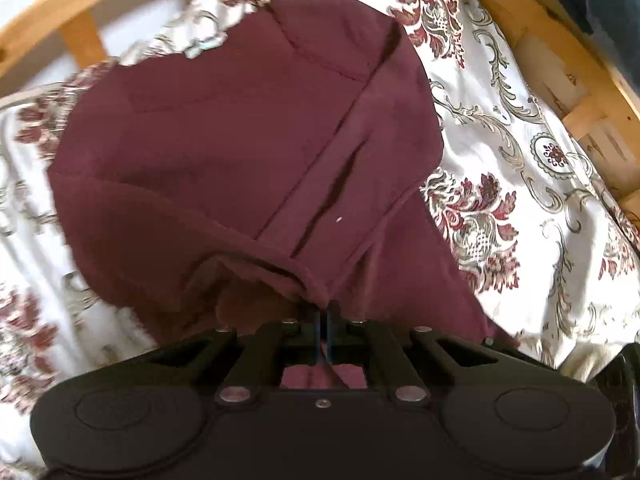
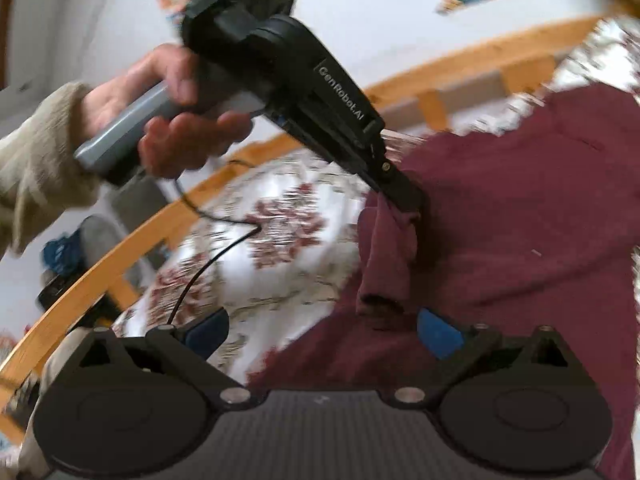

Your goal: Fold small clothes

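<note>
The maroon garment point(image 1: 240, 152), soft and fleecy with stitched seams, lies spread on a floral sheet point(image 1: 520, 168) inside a curved wooden frame point(image 1: 532, 32). The left gripper point(image 1: 325, 320) is clamped tight on a bunched edge at 6 o'clock. Only the right view shows the hand point(image 2: 172, 120) holding that tool, plus a trailing black cable point(image 2: 208, 256). The right gripper point(image 2: 324, 332), blue pads spread wide, holds nothing, a cloth fold hanging between them.
</note>
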`<action>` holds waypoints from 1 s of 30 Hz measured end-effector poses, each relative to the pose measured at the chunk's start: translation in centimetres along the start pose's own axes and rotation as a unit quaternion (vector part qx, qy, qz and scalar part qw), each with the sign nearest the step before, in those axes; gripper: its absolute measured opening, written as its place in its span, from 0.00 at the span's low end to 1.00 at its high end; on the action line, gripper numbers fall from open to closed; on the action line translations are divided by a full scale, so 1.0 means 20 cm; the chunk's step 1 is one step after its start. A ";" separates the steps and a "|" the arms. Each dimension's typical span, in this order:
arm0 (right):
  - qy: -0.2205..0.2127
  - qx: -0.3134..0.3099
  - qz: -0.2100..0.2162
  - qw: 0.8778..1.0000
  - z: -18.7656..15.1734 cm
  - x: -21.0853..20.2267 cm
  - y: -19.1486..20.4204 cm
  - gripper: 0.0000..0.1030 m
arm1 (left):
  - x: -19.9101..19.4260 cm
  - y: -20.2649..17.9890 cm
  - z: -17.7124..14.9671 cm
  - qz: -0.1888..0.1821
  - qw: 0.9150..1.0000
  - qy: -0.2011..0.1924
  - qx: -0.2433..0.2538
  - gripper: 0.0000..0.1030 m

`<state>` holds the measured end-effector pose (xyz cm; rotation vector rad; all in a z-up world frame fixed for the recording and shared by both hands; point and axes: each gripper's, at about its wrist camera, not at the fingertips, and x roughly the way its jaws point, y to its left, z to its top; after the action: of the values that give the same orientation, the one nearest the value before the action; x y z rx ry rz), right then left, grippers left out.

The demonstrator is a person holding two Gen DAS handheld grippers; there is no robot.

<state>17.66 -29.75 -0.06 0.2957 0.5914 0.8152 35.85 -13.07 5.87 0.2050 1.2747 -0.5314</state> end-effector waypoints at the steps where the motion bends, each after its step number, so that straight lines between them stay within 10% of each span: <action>1: 0.001 0.009 -0.010 1.000 0.00 0.02 -0.02 1.00 | 0.04 -0.01 0.02 -0.005 1.000 -0.002 -0.002 0.02; 11: 0.010 0.105 -0.096 0.990 -0.03 0.05 -0.29 0.92 | 0.18 0.09 0.02 -0.075 0.995 -0.045 -0.049 0.57; 24: -0.008 0.091 -0.232 0.968 -0.04 0.08 -0.40 0.66 | 0.04 0.73 -0.43 0.108 0.972 -0.175 -0.116 0.62; 30: 0.026 0.052 -0.236 0.970 -0.06 0.18 -0.36 0.48 | 0.12 0.99 -0.45 0.057 0.959 -0.206 -0.184 0.62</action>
<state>23.22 -31.75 -5.75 0.2160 0.7200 0.3345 38.24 7.27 -1.93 -0.1407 0.9242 -0.2130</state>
